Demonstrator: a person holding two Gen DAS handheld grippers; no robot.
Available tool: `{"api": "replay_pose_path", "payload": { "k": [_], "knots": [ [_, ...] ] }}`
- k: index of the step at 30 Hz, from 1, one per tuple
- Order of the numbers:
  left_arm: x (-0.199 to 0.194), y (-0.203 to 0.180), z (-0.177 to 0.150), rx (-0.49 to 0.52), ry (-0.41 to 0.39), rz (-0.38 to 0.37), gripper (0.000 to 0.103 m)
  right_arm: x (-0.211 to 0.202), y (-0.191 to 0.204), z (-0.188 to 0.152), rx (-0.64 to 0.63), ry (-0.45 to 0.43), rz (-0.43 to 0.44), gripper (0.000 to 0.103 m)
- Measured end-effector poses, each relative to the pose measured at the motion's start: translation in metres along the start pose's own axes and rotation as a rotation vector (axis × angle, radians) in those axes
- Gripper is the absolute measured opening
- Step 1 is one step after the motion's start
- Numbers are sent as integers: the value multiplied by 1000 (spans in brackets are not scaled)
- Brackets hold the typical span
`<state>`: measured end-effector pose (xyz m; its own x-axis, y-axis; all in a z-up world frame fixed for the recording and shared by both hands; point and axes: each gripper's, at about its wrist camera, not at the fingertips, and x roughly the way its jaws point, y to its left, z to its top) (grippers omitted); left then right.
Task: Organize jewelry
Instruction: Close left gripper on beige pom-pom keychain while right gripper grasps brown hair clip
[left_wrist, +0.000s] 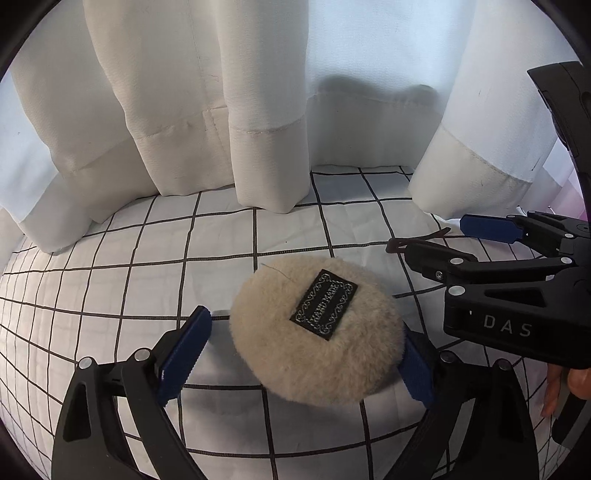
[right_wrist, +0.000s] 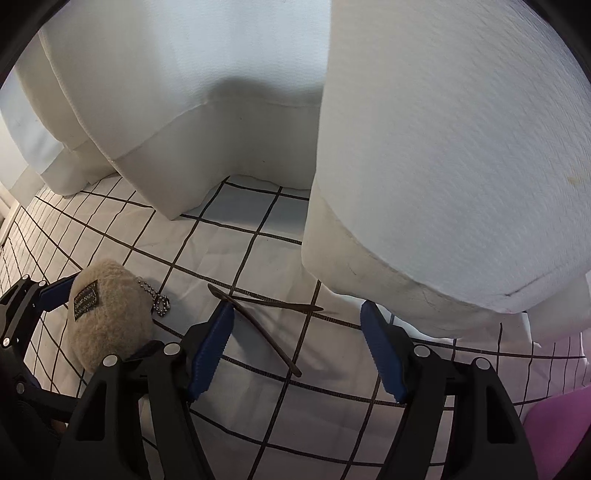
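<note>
A round beige fluffy pouch (left_wrist: 317, 336) with a black woven label lies on the checked cloth, between the blue pads of my left gripper (left_wrist: 306, 354). The jaws stand wide, the right pad touching the pouch, the left pad apart from it. In the right wrist view the pouch (right_wrist: 110, 314) has a silver ball chain (right_wrist: 157, 299) trailing from it. A thin dark brown cord (right_wrist: 258, 325) lies on the cloth between and just ahead of the fingers of my open right gripper (right_wrist: 299, 347). The right gripper (left_wrist: 443, 240) also shows at the right of the left wrist view, over the cord (left_wrist: 417, 240).
A white cloth with a black grid (left_wrist: 147, 295) covers the surface. White curtains (left_wrist: 184, 110) hang down onto it at the back, and one fold (right_wrist: 443, 184) hangs close ahead of the right gripper. Something pink (right_wrist: 554, 424) sits at the far right.
</note>
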<state>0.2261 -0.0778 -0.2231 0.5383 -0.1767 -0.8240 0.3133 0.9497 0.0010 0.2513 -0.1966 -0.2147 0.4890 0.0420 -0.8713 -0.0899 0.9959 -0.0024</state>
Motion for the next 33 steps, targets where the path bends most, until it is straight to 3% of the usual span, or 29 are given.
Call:
{"api": "replay_pose_path", "payload": {
  "k": [3,5,7,11,18,33],
  "knots": [
    [-1,2,2,-6,-3,3,72,-9,0,-7,0,-16,2,53],
    [-2,5,4,-6,-4,1,67,-12,2,-8,-4,-23,12,24],
    [-4,7,3,-3,-5,1,64,-14,7,-7,-16,-23,18,16],
    [-10,17,1,-16,-1,-12,56,-17,4,-9,26,-28,46,13],
    [-23,36,-10,-76,13,-13,55,-32,-12,-28,167,-56,104,13],
    [-67,39,-30,-51,-26,-11,55,-91,5,-46,115,-110,92,13]
  ]
}}
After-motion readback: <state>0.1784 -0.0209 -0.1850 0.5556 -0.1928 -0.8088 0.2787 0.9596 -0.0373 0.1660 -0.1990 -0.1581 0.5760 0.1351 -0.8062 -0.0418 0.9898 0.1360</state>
